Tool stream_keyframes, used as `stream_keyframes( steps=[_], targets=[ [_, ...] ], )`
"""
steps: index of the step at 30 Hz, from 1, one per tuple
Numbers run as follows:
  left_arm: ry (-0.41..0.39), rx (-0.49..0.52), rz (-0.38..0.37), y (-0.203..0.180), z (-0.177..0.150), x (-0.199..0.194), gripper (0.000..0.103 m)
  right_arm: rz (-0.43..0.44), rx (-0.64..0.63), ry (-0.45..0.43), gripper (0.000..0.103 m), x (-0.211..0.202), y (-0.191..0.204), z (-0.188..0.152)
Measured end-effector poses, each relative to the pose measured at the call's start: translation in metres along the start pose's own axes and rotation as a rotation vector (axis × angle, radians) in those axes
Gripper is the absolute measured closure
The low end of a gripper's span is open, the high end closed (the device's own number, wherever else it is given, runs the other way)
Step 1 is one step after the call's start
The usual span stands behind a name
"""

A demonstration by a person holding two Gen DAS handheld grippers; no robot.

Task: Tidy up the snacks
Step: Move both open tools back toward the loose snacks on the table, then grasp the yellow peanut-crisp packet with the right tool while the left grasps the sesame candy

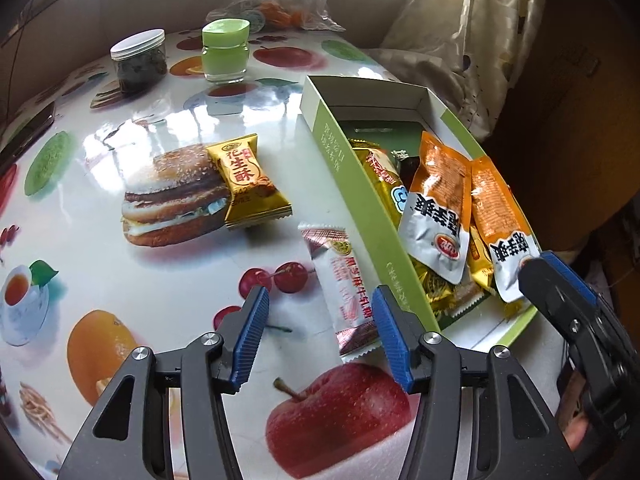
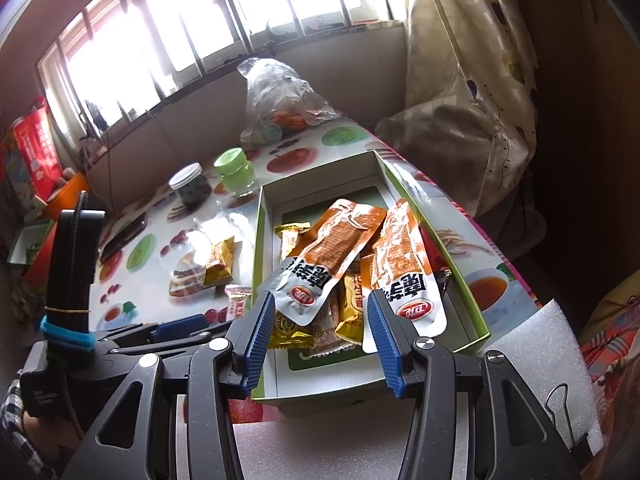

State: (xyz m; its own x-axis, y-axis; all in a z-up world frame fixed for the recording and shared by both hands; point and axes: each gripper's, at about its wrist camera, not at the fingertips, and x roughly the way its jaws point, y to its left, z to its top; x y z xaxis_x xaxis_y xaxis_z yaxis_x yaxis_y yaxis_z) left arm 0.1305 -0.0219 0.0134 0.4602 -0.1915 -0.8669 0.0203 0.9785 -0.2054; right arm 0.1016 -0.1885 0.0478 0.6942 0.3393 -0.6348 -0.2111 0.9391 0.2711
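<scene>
Green cardboard box [image 1: 360, 184], half filled with packets; two orange pouches [image 2: 332, 252] on top. Outside on the table [image 1: 120, 272]: gold packet [image 1: 250, 182], pink-white stick packet [image 1: 344, 288]. Left gripper [image 1: 320, 320] wide open, empty, around the stick (slippery wrapper may slide off). Right gripper [image 2: 320, 320] open over the box.

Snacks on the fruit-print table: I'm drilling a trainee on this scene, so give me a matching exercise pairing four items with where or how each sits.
Things:
1. gold peanut-crisp packet
2. pink-and-white candy stick
3. orange-and-silver pouches
4. green-lidded jar

Places:
A. inside the green box
B. flat on the table, between the open left tool fingers
C. lying over the printed burger
D. upright beside the white-lidded jar

Pairs: 1-C, 2-B, 3-A, 4-D
</scene>
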Motion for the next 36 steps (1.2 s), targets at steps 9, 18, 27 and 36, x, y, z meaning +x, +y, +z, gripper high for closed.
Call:
stream_keyframes(
  steps=[9, 18, 27, 36],
  targets=[
    [-0.017, -0.008, 0.048, 0.001, 0.004, 0.001, 0.048, -0.01, 0.008, -0.008, 0.056, -0.001, -0.001, 0.001],
    [-0.033, -0.027, 0.063, 0.014, 0.002, -0.003, 0.068, -0.016, -0.014, -0.003, 0.056, 0.0, 0.006, 0.003],
    [-0.061, -0.091, 0.076, 0.041, -0.008, -0.014, 0.076, -0.014, -0.042, 0.008, 0.056, 0.007, 0.02, 0.005],
    [-0.088, -0.171, 0.125, 0.081, -0.023, -0.032, 0.076, 0.005, -0.119, 0.028, 0.056, 0.026, 0.054, 0.014]
  ],
)
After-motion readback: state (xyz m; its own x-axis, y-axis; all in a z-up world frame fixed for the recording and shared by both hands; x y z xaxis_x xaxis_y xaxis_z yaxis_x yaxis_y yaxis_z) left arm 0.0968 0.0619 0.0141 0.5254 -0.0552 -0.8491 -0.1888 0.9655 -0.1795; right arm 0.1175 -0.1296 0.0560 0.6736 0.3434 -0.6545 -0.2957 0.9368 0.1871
